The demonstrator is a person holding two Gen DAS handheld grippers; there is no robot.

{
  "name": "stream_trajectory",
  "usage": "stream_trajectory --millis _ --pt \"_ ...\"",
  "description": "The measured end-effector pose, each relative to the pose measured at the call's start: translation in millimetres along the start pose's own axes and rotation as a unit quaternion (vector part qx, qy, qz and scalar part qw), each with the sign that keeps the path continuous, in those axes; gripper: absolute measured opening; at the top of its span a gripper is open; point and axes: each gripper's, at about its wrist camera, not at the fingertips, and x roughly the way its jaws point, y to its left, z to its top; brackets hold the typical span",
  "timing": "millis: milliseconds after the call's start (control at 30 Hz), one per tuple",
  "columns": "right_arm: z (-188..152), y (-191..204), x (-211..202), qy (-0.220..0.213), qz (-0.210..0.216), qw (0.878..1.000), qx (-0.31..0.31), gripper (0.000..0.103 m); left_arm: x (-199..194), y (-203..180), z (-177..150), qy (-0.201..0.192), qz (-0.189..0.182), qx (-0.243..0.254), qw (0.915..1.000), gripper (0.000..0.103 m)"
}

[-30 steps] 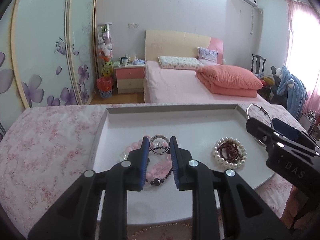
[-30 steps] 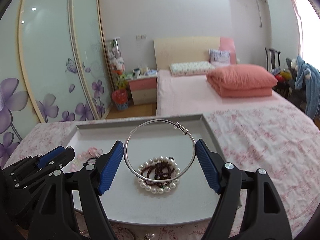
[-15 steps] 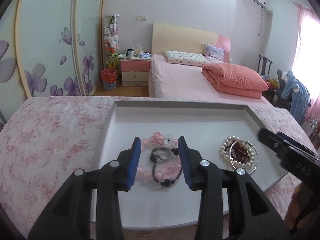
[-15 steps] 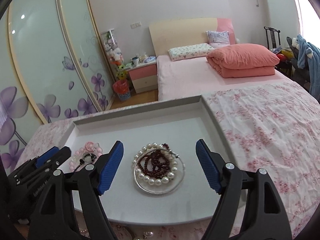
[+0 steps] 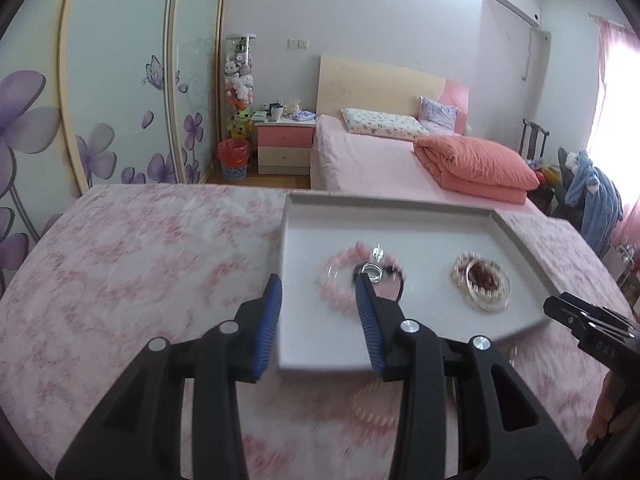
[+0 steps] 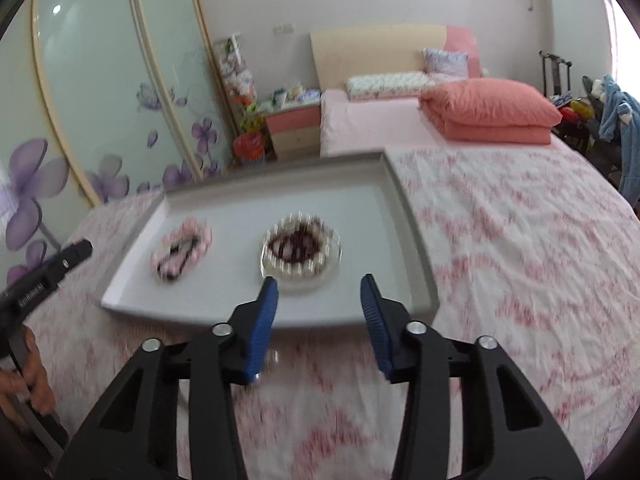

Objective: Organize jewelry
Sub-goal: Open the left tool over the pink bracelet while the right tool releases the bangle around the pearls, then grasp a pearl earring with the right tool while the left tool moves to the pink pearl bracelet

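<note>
Both claws backed off the grey tray (image 6: 404,224). Right gripper (image 6: 318,312) closing on nothing, bangle now ringing the pearl bracelet (image 6: 300,246) at twelve o'clock. Left gripper (image 5: 318,320) apart, empty; silver ring (image 5: 371,270) dropped onto pink beads (image 5: 340,280) at one o'clock. Two pieces sorted.

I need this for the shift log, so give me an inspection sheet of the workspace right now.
Surface: floral pink cloth, bearing a grey tray.
Job's things: pink bead bracelet with a silver ring; pearl bracelet inside a silver bangle; a pearl strand off the tray.
Clutter: nothing seen.
Grippers: left gripper open, empty; right gripper closing, nothing between jaws.
Cables: nothing seen.
Surroundings: bed, nightstand, wardrobe.
</note>
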Motion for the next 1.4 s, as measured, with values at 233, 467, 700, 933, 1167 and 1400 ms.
stream_trajectory --millis 233,467,700,933,1167,1400 --pt "-21.5 2.9 7.8 0.049 0.010 0.999 -0.009 0.026 -20.2 11.6 -28.7 0.023 0.001 0.011 0.9997 0.043" --pt "-30.2 17.7 12.6 0.069 0.014 0.997 -0.032 0.025 -22.8 14.0 -36.4 0.032 -0.001 0.011 0.9994 0.046" --pt "-19.7 23.2 18.2 0.064 0.022 0.998 -0.018 0.025 -20.9 12.8 -37.6 0.036 -0.004 0.014 0.9992 0.046" --pt "-19.3 32.8 31.5 0.076 0.012 0.997 -0.029 0.020 -16.6 4.9 -41.2 0.047 -0.015 0.020 0.9986 0.046" --pt "-21.7 24.2 26.7 0.068 -0.020 0.997 -0.026 0.014 -7.6 -8.5 -46.9 0.071 -0.031 0.037 0.9963 0.046" --pt "-21.4 1.7 19.8 0.063 -0.048 0.997 -0.006 0.014 9.9 -27.8 -55.6 0.106 -0.037 0.065 0.9916 0.046"
